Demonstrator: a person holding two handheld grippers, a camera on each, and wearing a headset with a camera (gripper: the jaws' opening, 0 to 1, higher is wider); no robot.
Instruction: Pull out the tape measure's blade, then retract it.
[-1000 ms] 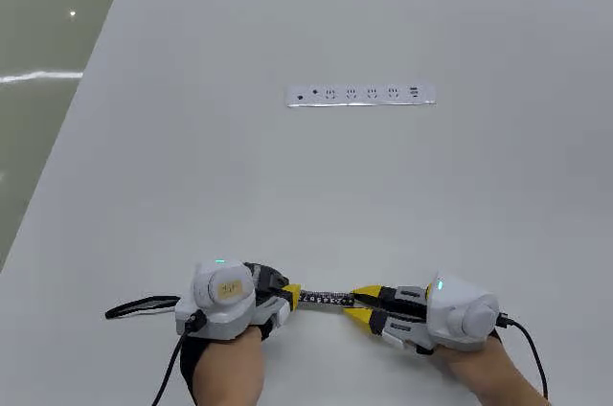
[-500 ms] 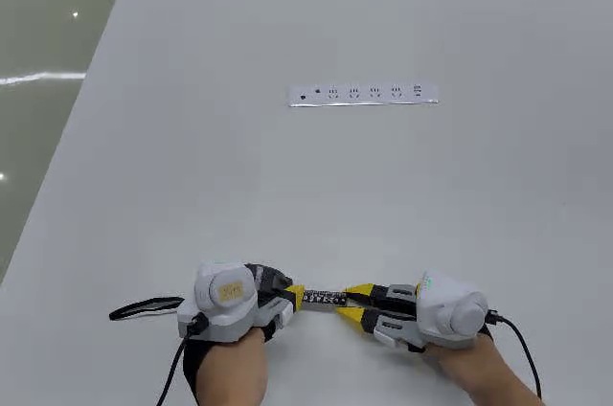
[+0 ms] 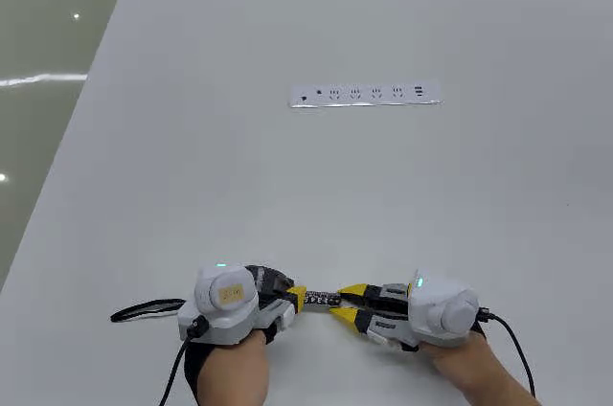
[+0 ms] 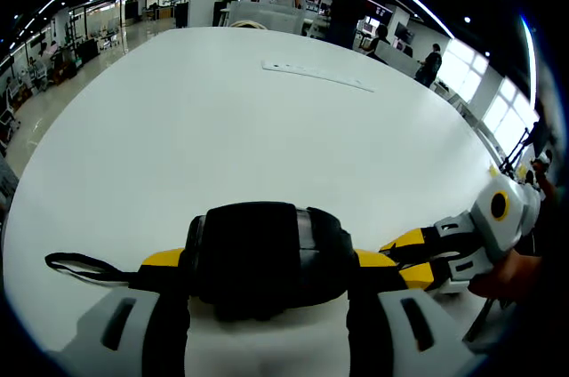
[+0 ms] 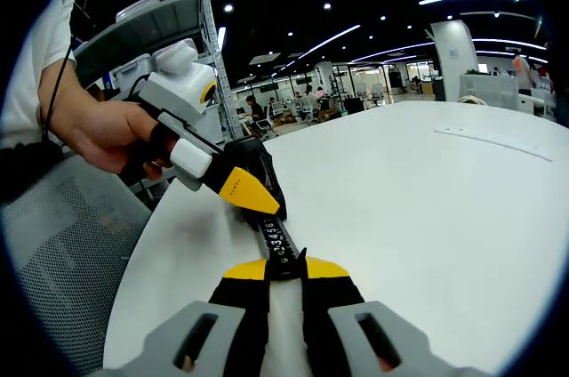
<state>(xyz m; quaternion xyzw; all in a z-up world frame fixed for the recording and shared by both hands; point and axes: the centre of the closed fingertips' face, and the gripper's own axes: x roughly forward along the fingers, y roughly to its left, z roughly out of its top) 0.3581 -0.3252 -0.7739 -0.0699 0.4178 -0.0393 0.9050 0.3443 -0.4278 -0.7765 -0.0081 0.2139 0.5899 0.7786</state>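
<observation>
At the left, the tape measure's black wrist strap [image 3: 144,308] trailed loose on the white tabletop [image 3: 335,186]. Beside it, my left claw [image 3: 291,298] was closed around the black tape measure case [image 4: 267,252], holding it low over the tabletop. I judged this was so the body would not slide as the blade ran in or out. A short length of blade [image 5: 276,244] ran rightward from the case mouth. My right claw [image 5: 284,268] was pinched shut on the blade's end, close to the left claw, probably to guide it straight and stop it snapping back. A white power strip [image 3: 364,94] lay well apart, farther up the tabletop.
</observation>
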